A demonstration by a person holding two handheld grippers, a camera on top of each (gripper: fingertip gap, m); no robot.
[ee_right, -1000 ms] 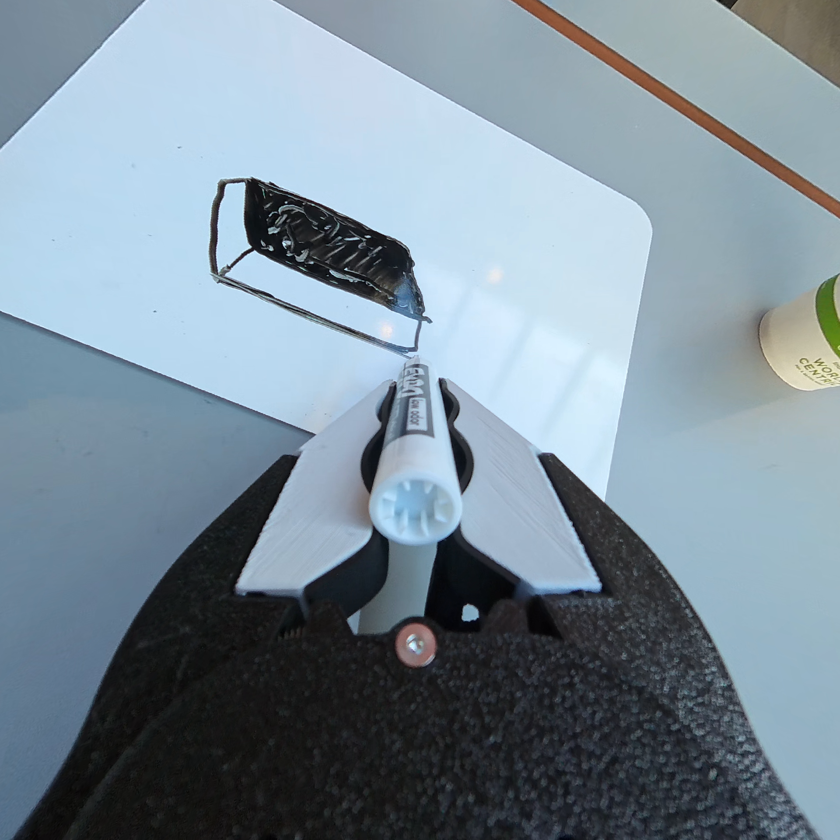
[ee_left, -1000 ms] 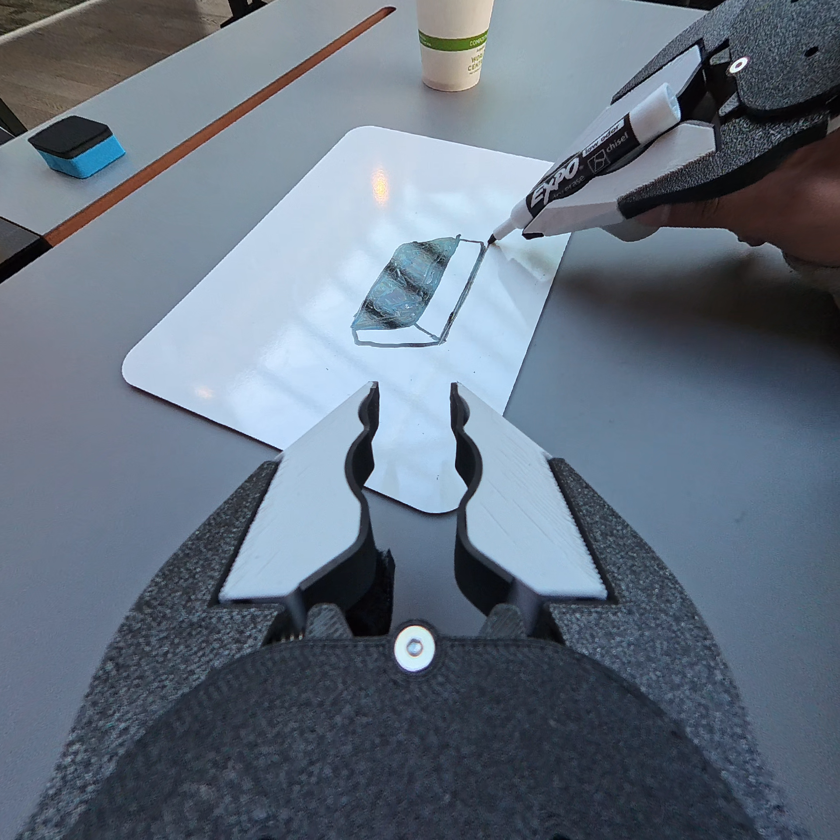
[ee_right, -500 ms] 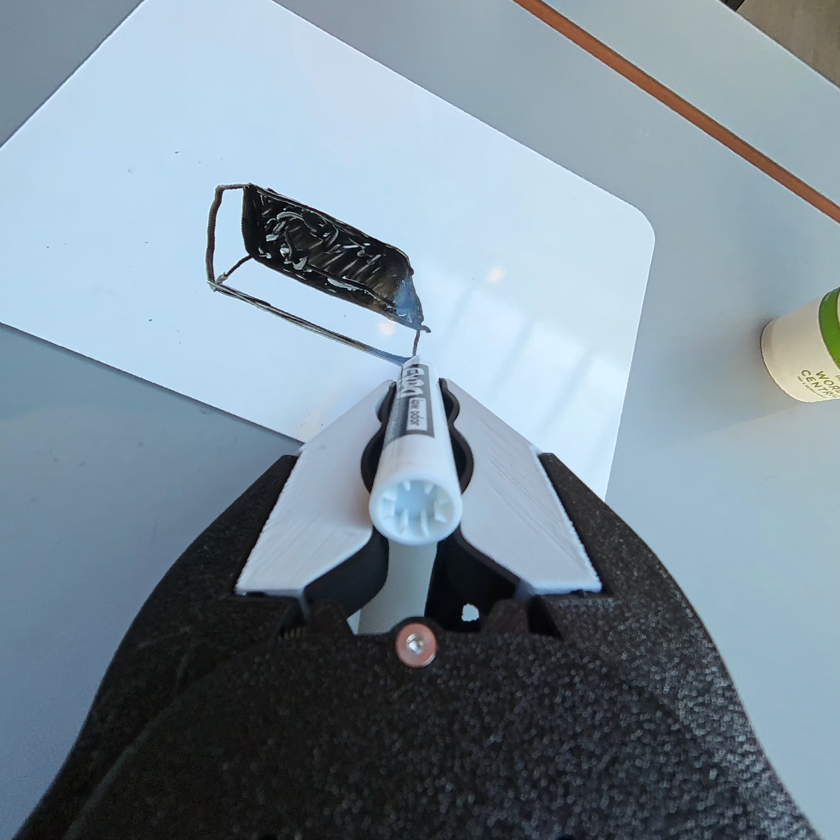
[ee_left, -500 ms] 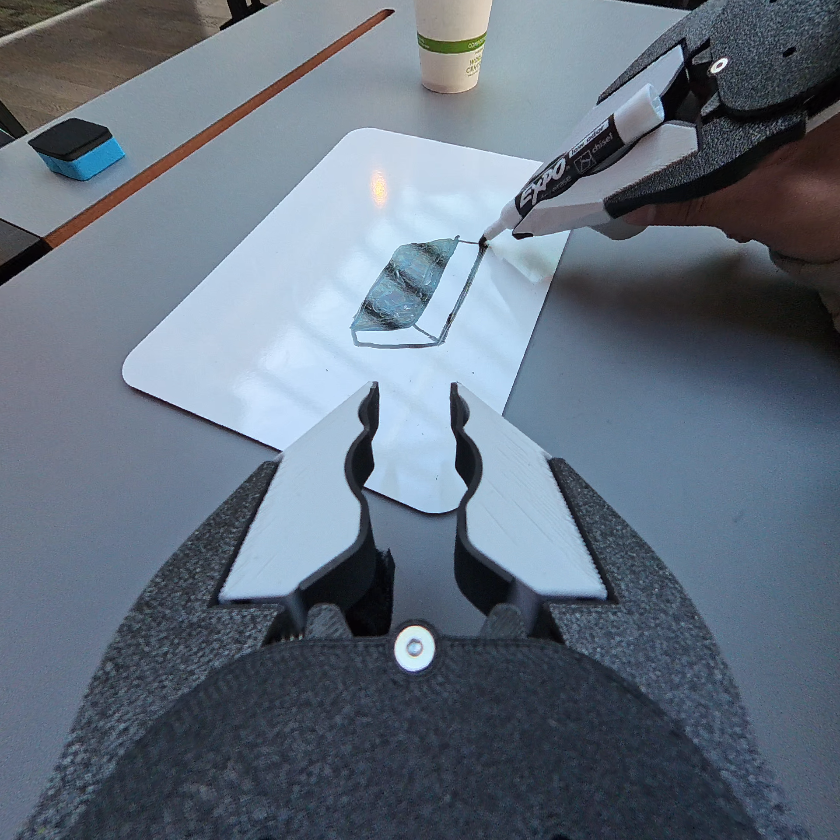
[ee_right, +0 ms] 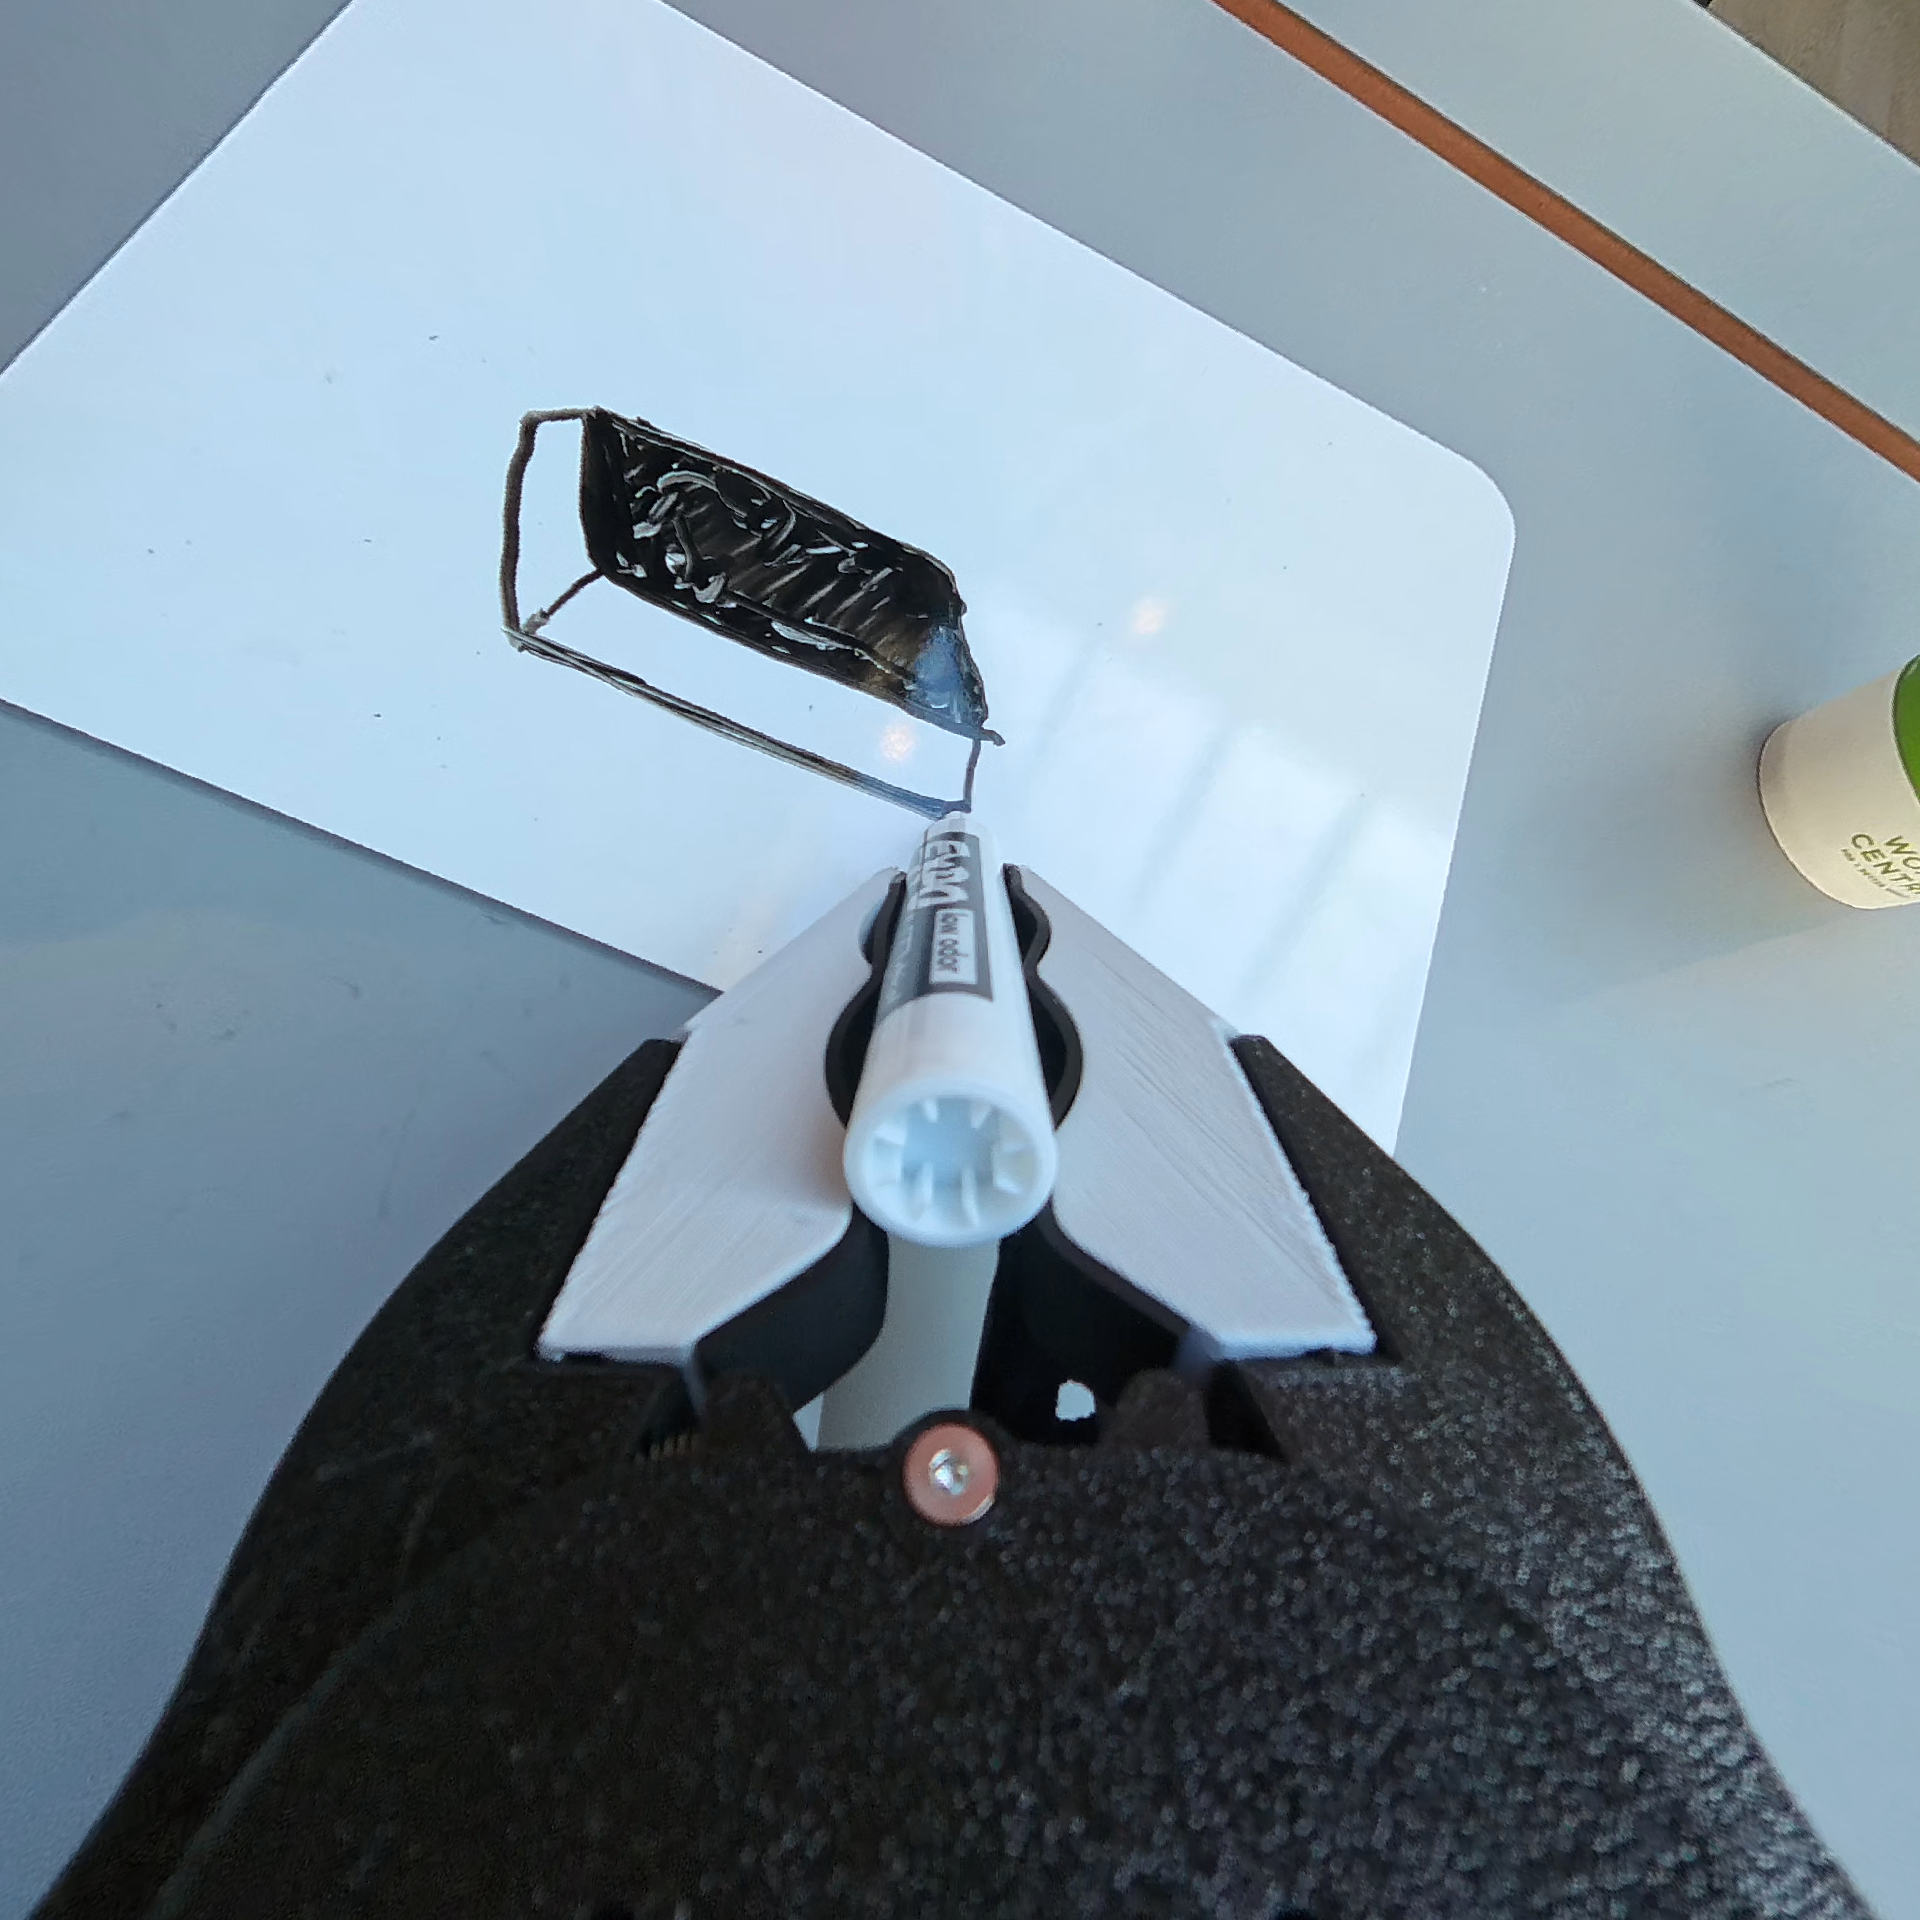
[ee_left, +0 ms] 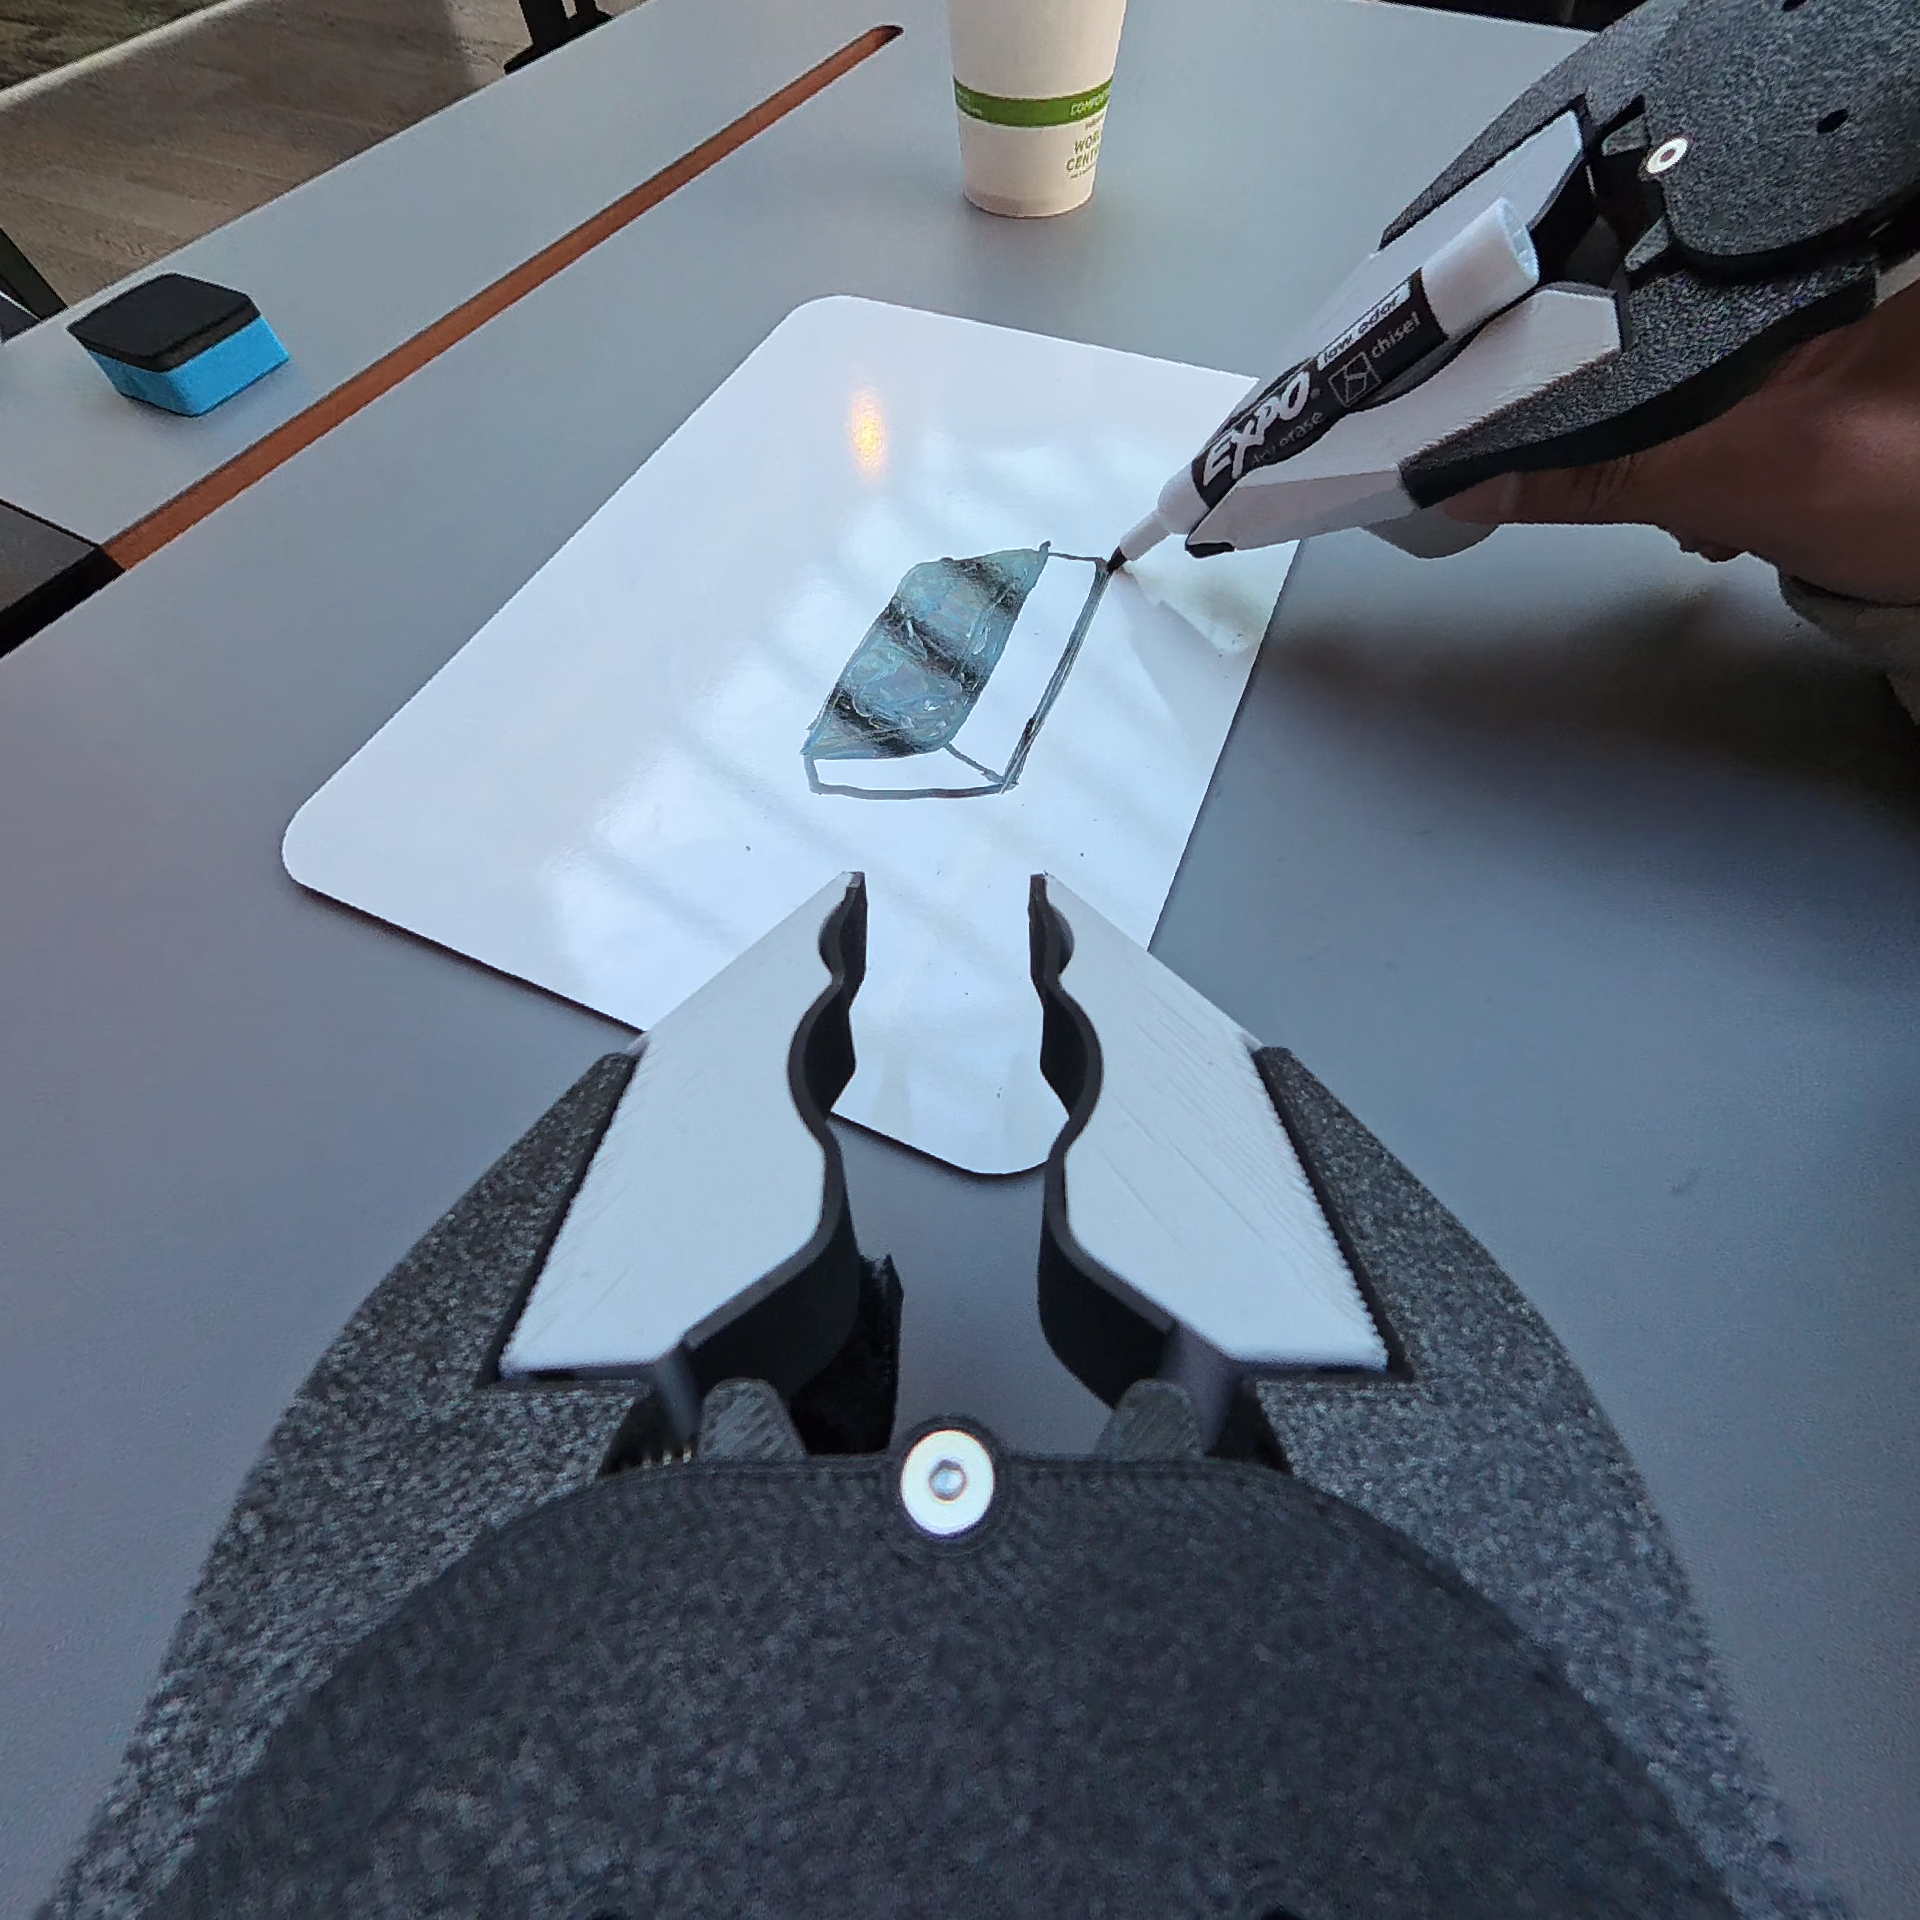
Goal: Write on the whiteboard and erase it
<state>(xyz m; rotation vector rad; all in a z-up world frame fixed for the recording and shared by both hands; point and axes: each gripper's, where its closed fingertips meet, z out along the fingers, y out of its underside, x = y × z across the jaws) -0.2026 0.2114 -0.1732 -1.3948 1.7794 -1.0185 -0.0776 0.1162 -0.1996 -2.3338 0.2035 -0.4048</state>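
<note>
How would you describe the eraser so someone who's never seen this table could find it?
Start at the white board on the grey table. Look past the brown strip to the far left: the eraser sits there alone, a small block, black on top and bright blue beneath.

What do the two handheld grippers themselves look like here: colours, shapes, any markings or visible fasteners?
Both match: the left gripper and right gripper have rounded, speckled black bodies, each with one central screw. Their fingers are flat white wedges with black, wavy inner edges. No cables or markings show. A light sleeve edge shows behind the right gripper.
</note>
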